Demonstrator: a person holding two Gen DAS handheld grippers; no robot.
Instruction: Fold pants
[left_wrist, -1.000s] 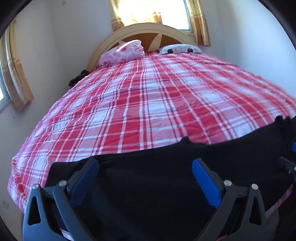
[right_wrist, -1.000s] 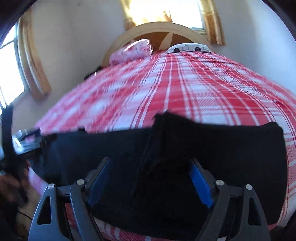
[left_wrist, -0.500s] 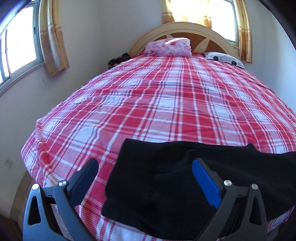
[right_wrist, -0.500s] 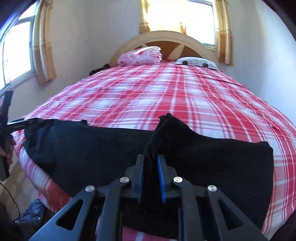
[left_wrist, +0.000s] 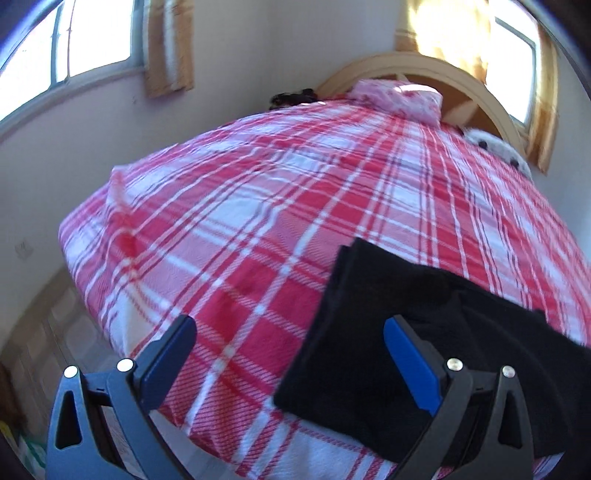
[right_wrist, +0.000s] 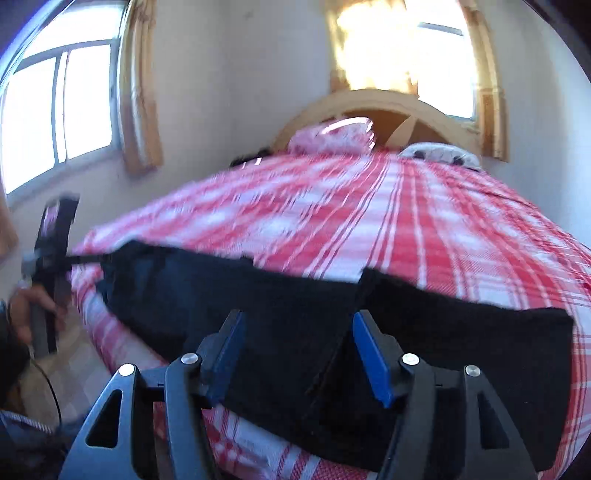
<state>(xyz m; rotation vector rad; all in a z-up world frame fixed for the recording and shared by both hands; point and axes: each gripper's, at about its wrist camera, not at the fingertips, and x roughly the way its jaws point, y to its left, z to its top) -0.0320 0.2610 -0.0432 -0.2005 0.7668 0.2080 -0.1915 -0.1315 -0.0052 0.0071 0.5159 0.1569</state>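
While both grippers hover low over the near edge of the bed (left_wrist: 258, 206), the black pants (right_wrist: 280, 317) lie flat across its red-and-white plaid cover, stretched sideways along that edge. Seen from the left wrist camera, the left gripper (left_wrist: 291, 354) is tilted and aimed toward the far head of the bed; its jaws stand wide apart and hold nothing, the left finger over bare plaid and the right finger over the end of the pants (left_wrist: 424, 332), whose squared-off edge falls between the two blue pads. From the right wrist camera, the right gripper (right_wrist: 297, 354) points along the bed toward the headboard (right_wrist: 373, 110), its jaws parted to a moderate width with nothing clamped; a raised fold in the black cloth runs just beside the right blue pad. At the far left of that view the person's left hand (right_wrist: 29, 314) grips the handle of the other gripper, held upright beside the corner of the bed, though blur hides the finer detail. A pink pillow (right_wrist: 332, 138) and a white spotted pillow (right_wrist: 439, 153) rest against the headboard, well apart from the pants.
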